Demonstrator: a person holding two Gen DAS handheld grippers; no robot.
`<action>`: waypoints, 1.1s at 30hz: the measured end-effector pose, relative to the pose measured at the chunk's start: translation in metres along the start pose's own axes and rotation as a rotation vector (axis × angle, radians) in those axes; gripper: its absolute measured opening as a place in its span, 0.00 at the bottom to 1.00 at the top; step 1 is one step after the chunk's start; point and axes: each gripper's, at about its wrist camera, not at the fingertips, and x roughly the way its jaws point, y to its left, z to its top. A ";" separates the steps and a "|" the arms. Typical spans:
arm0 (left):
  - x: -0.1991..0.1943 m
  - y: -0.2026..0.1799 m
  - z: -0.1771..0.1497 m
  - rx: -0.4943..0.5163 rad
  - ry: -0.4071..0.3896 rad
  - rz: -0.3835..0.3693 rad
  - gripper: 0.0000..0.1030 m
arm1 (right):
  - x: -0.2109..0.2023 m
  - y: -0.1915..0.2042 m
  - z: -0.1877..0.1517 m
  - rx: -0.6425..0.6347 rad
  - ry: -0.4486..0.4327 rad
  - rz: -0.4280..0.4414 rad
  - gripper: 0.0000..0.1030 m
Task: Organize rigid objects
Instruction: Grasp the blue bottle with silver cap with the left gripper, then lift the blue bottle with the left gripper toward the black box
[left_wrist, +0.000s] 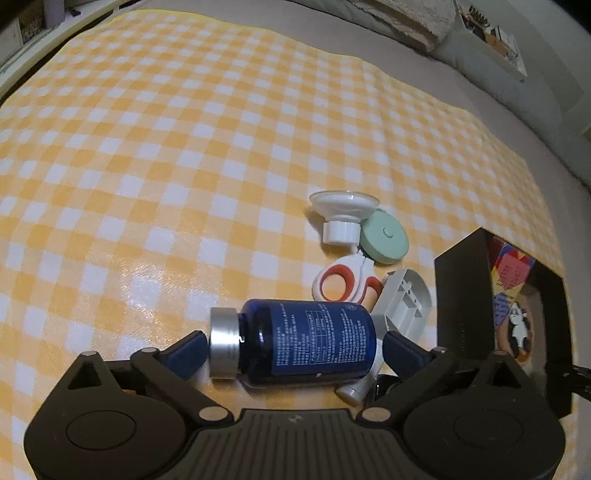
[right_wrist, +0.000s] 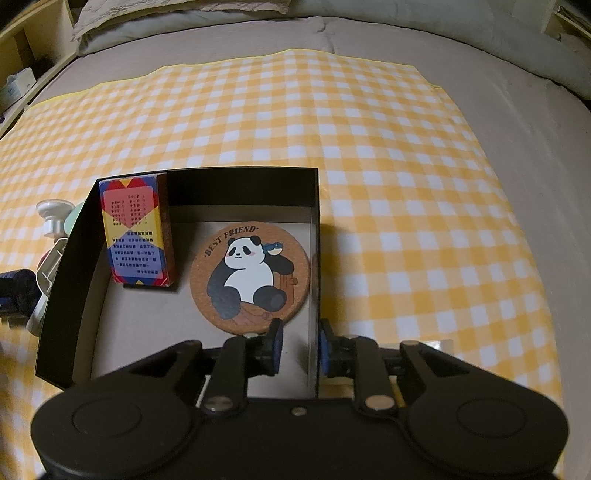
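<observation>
A dark blue bottle (left_wrist: 310, 343) with a silver cap lies on its side on the checked cloth. My left gripper (left_wrist: 295, 350) stands wide open around it, one fingertip beside the cap and the other beside the base. Behind it lie red-and-white scissors (left_wrist: 343, 284), a grey plastic part (left_wrist: 406, 299), a mint disc (left_wrist: 384, 242) and a white suction cup (left_wrist: 343, 214). The black box (right_wrist: 240, 181) holds a colourful card pack (right_wrist: 135, 232) and a panda coaster (right_wrist: 251, 275). My right gripper (right_wrist: 301, 347) straddles the box's right wall, narrowly open, with a gap left of the wall.
The yellow checked cloth (right_wrist: 406, 184) covers a grey bed (right_wrist: 535, 155), with pillows (right_wrist: 184, 26) at the far end. A small white-and-silver item (left_wrist: 354, 391) lies under the bottle's base. The black box (left_wrist: 465, 295) stands right of the pile. Bare cloth stretches left of the bottle.
</observation>
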 end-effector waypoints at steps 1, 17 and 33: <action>0.001 -0.002 0.000 0.005 -0.001 0.014 0.98 | 0.000 0.000 0.000 0.001 0.000 0.001 0.21; 0.004 -0.009 0.002 0.046 -0.003 0.053 0.95 | -0.004 -0.005 0.000 0.038 0.002 -0.007 0.03; -0.055 -0.061 0.007 0.030 -0.105 -0.159 0.95 | -0.013 -0.016 0.002 0.039 -0.015 -0.006 0.03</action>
